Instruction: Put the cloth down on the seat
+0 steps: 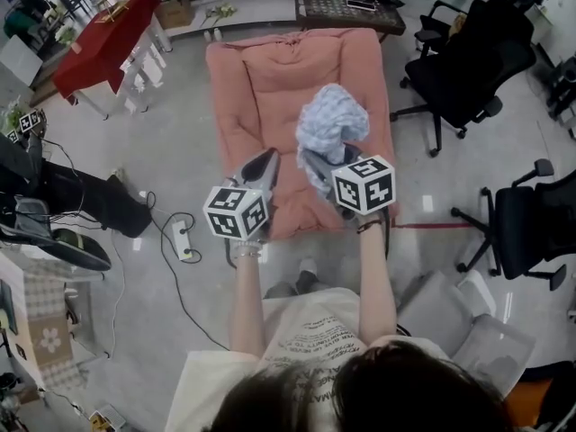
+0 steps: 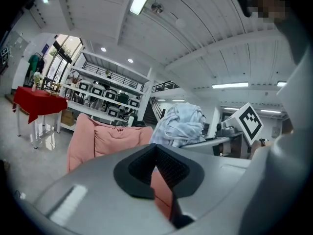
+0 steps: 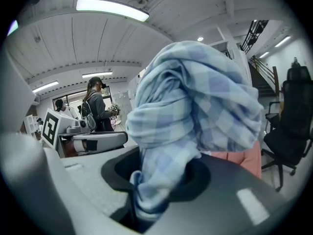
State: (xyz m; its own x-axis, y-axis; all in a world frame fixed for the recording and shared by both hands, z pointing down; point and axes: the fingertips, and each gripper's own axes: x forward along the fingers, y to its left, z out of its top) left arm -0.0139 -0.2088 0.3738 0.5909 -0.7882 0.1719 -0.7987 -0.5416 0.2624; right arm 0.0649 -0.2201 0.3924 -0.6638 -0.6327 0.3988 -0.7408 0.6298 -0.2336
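A salmon-pink cushioned seat [image 1: 270, 88] stands on the floor straight ahead of me. Above its right half hangs a bunched light-blue checked cloth [image 1: 331, 124], with my right gripper [image 1: 315, 162] shut on its lower end. In the right gripper view the cloth [image 3: 195, 102] billows up out of the right gripper [image 3: 156, 180], and a bit of the seat [image 3: 244, 160] shows behind it. My left gripper [image 1: 261, 165] hovers beside it to the left, over the seat's front, its tips together and holding nothing. The left gripper view shows the left gripper [image 2: 156, 153], the seat [image 2: 107, 138] and the cloth [image 2: 181, 124].
Black office chairs [image 1: 477, 61] [image 1: 531, 228] stand to the right. A red-covered table [image 1: 99, 43] is at the far left and a dark low table [image 1: 346, 7] behind the seat. A power strip with cables [image 1: 184, 241] lies on the floor left. A person [image 3: 95, 109] stands far off.
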